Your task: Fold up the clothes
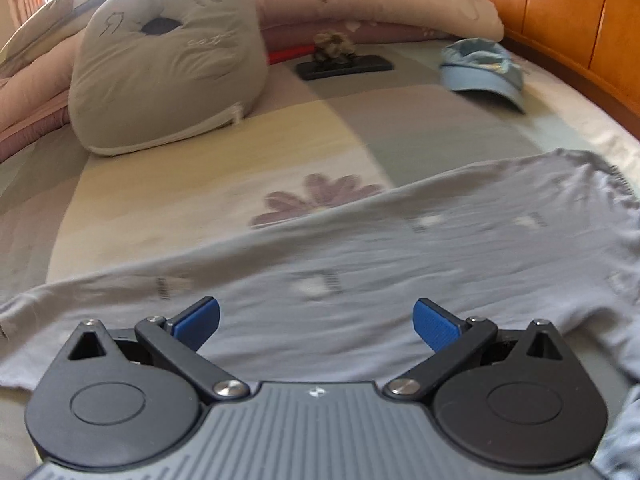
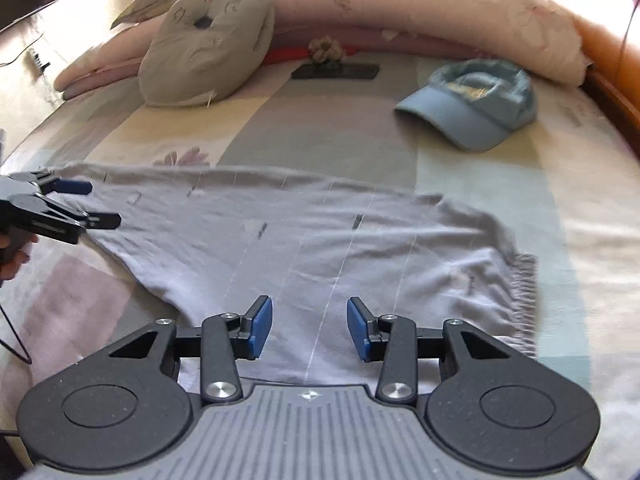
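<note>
At bottom centre of the right wrist view, the right gripper (image 2: pixel 310 328) stands with jaws apart and nothing between them, hovering over the near part of the grey garment (image 2: pixel 304 248). Same story in the left wrist view: left gripper (image 1: pixel 316 324) spread wide, empty, above the cloth. From the right camera the left gripper shows at the left edge of frame, over the garment's left corner, a hand (image 2: pixel 12 256) behind it. Garment lies spread across the middle of the bedsheet (image 2: pixel 500 152), ribbed hem (image 2: pixel 524 300) at right, wrinkled, one slanted edge lower left; whether that slant is a fold or just how it lies, can't tell. Risks, my read: thin cloth on a soft sheet, so a low pinch may catch the bedsheet too and drag both. A grab on one layer only would let the rest sag and skew the crease. Uneven lift between sides would twist it. Wrinkles would get locked into any fold. Blue cap (image 2: pixel 472 108) upper right and grey pillow (image 2: pixel 204 56) upper left sit well apart from the garment; a far swing could reach them. Left view is blurred, so fine edges there are unclear.
</note>
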A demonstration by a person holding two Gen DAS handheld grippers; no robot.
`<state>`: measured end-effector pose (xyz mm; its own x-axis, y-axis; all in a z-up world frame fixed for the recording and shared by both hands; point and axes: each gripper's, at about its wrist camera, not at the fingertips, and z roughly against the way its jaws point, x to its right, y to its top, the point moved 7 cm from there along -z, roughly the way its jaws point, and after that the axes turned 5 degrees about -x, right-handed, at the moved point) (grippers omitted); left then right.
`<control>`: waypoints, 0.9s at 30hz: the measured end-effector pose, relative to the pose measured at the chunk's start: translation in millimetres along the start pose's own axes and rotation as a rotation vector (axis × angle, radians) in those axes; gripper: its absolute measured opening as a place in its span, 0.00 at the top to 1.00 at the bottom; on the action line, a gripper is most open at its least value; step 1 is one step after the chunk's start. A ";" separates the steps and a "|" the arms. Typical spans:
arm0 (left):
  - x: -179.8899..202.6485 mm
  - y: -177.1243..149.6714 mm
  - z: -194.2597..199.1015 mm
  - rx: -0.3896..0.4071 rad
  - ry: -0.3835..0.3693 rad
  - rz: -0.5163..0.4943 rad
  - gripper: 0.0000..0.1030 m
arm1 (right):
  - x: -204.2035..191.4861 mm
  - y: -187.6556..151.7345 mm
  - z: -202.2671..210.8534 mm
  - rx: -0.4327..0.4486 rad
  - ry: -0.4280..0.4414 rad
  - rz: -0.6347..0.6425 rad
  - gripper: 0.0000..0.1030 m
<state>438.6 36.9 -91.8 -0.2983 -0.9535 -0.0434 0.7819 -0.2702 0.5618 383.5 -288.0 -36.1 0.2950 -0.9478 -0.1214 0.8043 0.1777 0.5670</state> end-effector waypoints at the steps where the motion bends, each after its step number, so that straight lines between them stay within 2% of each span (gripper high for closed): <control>1: -6.9 -4.6 -0.7 -0.004 -0.010 0.007 0.01 | -2.5 3.5 7.1 0.009 -0.015 -0.008 0.52; 6: -41.5 -27.7 -4.3 -0.023 -0.061 0.044 0.01 | -21.9 27.2 24.8 0.043 -0.057 -0.021 0.47; 9: -62.4 -39.7 -4.2 -0.029 -0.087 0.067 0.01 | -43.5 40.2 14.2 0.033 -0.039 -0.003 0.47; 12: -84.3 -41.2 8.3 -0.002 -0.090 0.094 0.01 | -69.7 55.0 -2.2 0.016 -0.006 0.025 0.47; 15: -124.0 -39.0 17.2 0.060 -0.038 0.138 0.01 | -103.4 75.3 -23.4 -0.005 0.028 0.079 0.47; 18: -170.4 -42.7 12.6 0.077 0.019 0.213 0.01 | -140.3 97.5 -43.1 -0.010 0.083 0.134 0.47; 21: -200.1 -57.0 7.0 0.067 0.037 0.283 0.01 | -181.9 119.7 -63.6 -0.020 0.167 0.206 0.47; 27: -203.2 -71.8 37.5 0.090 0.023 0.267 0.01 | -262.5 165.7 -106.9 -0.040 0.324 0.394 0.47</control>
<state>422.6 255.0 -92.4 -0.0755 -0.9923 0.0980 0.7791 0.0026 0.6269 494.5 18.5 2.7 0.7198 -0.6767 -0.1545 0.6167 0.5212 0.5899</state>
